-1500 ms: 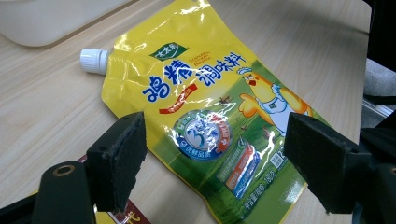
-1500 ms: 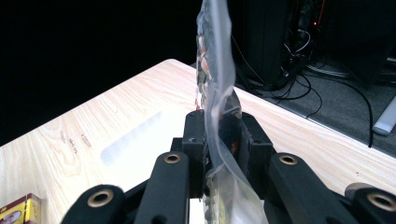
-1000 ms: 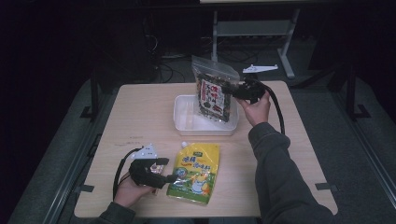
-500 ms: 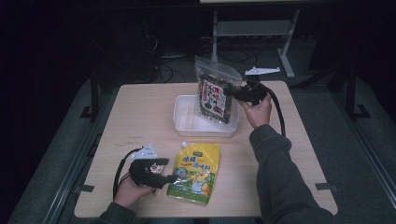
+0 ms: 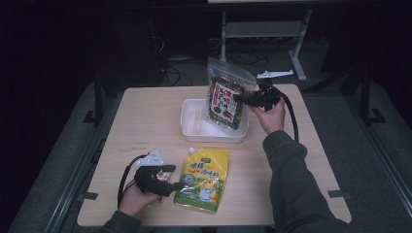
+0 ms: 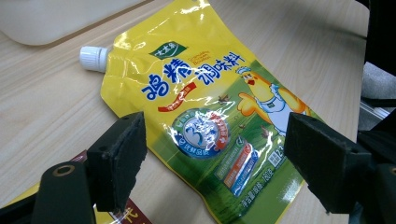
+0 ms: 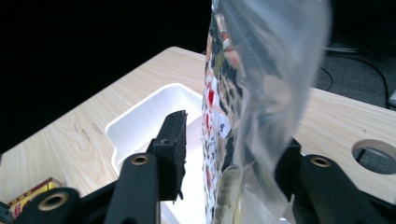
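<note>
Two pouches are in play: the right gripper point(image 5: 241, 97), jaws just opening, releases the snack bag point(image 5: 226, 99) upright in the white tray point(image 5: 194, 127) by the table's far edge. Next, the left gripper point(image 5: 179, 185), jaws wide, should grip the yellow pouch point(image 5: 203, 177) near the front edge.

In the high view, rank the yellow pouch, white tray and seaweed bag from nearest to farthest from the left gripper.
1. Yellow pouch: flat on the table right beside the left gripper, at the near edge.
2. White tray: mid-table, beyond the pouch.
3. Seaweed bag: upright at the tray's far right side, between the right gripper's jaws.
</note>
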